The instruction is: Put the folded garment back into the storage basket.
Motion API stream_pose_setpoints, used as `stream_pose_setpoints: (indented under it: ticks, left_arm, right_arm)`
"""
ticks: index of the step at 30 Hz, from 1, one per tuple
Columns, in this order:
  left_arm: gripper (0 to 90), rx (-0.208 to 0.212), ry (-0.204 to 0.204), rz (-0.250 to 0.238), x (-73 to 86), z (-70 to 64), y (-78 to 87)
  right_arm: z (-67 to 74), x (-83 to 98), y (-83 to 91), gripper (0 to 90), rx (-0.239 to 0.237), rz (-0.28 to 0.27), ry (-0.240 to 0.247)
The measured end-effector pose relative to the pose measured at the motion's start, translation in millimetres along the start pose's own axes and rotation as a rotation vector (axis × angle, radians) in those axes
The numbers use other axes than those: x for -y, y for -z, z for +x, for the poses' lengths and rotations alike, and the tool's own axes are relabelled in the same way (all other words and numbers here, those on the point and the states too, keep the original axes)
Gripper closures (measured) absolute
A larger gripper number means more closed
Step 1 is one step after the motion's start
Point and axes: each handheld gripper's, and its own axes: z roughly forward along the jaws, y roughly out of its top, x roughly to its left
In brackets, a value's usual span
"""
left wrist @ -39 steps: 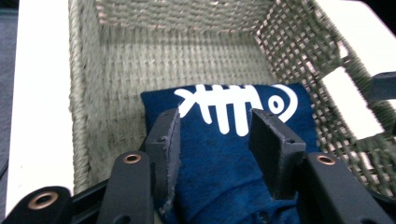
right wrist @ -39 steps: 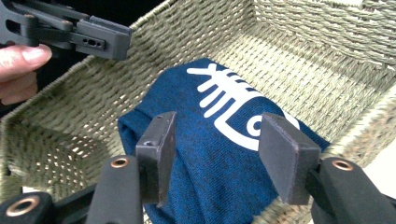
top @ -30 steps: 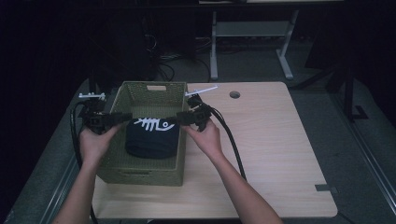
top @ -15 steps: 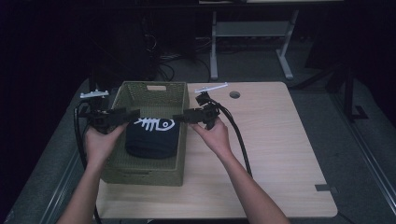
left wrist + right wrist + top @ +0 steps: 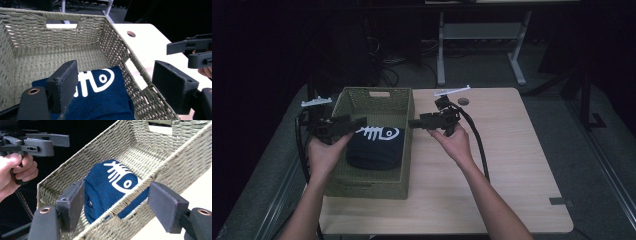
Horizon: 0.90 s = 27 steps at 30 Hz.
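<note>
A folded dark blue cloth (image 5: 377, 150) with a white fish-skeleton print lies inside an olive woven basket (image 5: 362, 186) on the table's left side. My left gripper (image 5: 357, 122) hovers over the basket's left part, pointing right. Its jaws have just been opening and stand open above the cloth (image 5: 105, 97), gripping nothing. My right gripper (image 5: 412, 123) points left at the basket's right rim. Its jaws have also just been opening and stand open. In its view, the basket wall (image 5: 175, 162) and the cloth (image 5: 110, 185) lie beyond my right gripper (image 5: 120, 202), untouched.
The basket stands on a light wooden table (image 5: 512, 165) with a round cable hole (image 5: 463, 101) at the back. Black cables trail from both grippers. Beyond the table are a dark floor and a desk frame (image 5: 482, 35).
The right gripper has drawn back to the right, from over the cloth to the basket's right rim. The left has shifted slightly. The two grippers are now farther apart.
</note>
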Motion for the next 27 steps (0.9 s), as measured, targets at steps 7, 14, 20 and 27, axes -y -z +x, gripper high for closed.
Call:
stream_pose_setpoints:
  ticks: [7, 14, 20, 27]
  left_arm:
    - [18.4, 0.016, -0.015, -0.018, 0.6, -9.6, -0.6]
    - [18.2, 0.035, -0.033, -0.020, 0.6, -20.5, -4.7]
    - [17.9, 0.046, -0.047, -0.025, -0.9, -29.6, -7.7]
    - [18.1, 0.065, -0.060, -0.023, -1.2, -38.2, -11.4]
  right_arm:
    - [-8.3, 1.6, 16.1, 28.5, 0.018, -0.012, -0.007]
    - [-12.3, 5.5, 31.1, 28.2, 0.025, -0.020, -0.010]
    - [-18.3, 9.3, 43.4, 28.1, 0.040, -0.031, -0.010]
    - [-25.6, 13.1, 55.8, 28.0, 0.071, -0.035, -0.017]
